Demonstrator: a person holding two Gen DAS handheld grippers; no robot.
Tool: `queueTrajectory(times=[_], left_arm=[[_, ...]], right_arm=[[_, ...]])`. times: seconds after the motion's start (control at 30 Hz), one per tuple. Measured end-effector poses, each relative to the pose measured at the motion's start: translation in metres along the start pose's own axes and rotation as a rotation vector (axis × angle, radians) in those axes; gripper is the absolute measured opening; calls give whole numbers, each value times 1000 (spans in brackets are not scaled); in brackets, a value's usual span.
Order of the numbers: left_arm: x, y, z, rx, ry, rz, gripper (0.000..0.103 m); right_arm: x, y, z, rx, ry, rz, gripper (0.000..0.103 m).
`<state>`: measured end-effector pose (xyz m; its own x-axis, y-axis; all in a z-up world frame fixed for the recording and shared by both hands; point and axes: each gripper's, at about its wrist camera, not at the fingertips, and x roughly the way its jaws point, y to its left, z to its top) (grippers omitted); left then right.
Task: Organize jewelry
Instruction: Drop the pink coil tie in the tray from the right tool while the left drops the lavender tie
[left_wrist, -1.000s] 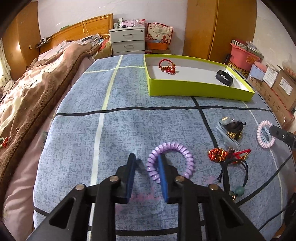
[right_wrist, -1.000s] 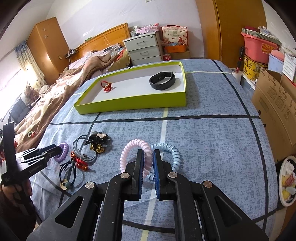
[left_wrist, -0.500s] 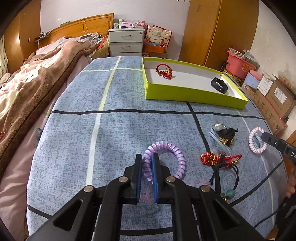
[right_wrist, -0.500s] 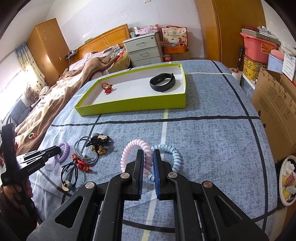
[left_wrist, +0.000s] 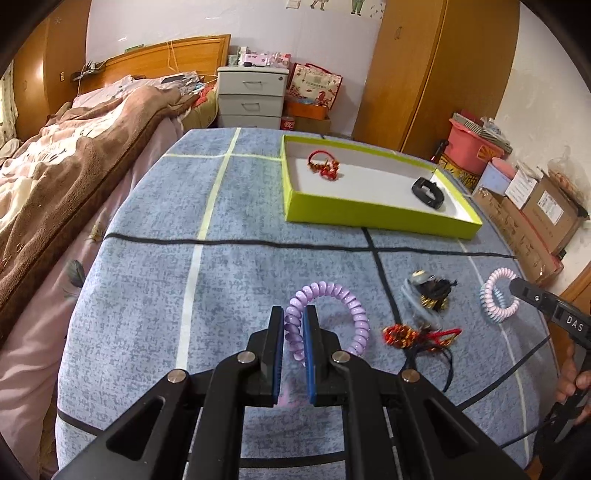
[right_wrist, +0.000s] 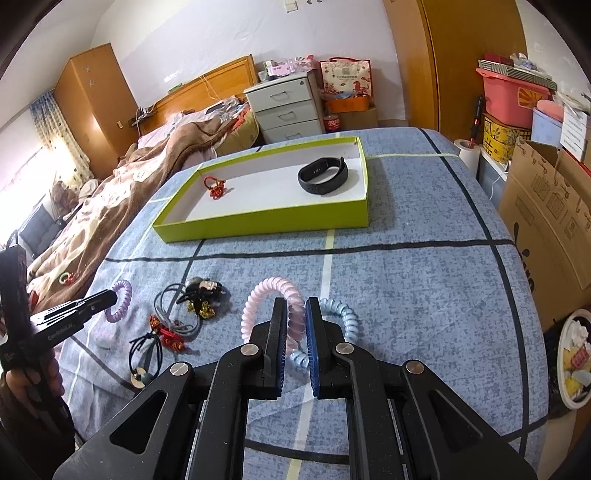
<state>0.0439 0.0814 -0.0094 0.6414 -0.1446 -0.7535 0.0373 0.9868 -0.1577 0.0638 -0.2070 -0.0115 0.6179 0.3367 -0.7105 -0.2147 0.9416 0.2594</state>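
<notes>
Left claw (left_wrist: 294, 325) was clamped on purple coil tie (left_wrist: 328, 317), right claw (right_wrist: 295, 317) on pink-blue coil tie (right_wrist: 291, 317); green tray (left_wrist: 369, 216) lay ahead, nearer the right claw.

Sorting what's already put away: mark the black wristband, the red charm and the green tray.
black wristband (right_wrist: 324, 176): right wrist view, on its front band.
red charm (right_wrist: 215, 186): right wrist view, on its knotted middle.
green tray (right_wrist: 266, 221): right wrist view, on its near wall.

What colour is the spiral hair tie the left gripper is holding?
Lilac purple. The spiral hair tie in the left gripper shows best in the left wrist view.
</notes>
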Motion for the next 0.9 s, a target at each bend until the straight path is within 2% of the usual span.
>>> queueTrajectory(times=[0.37,0.7,0.9], left_arm=[[-3,-10,29,-3,-42,-28,11],[9,-18,70,5,-72,-43,11],[28,-23,95,17,-65,-52,11]], right_arm=[[1,1,24,-3,-22,8,10],[22,1,72,1,-43,2,10],[44,-1,99,-1,-27,0,10]])
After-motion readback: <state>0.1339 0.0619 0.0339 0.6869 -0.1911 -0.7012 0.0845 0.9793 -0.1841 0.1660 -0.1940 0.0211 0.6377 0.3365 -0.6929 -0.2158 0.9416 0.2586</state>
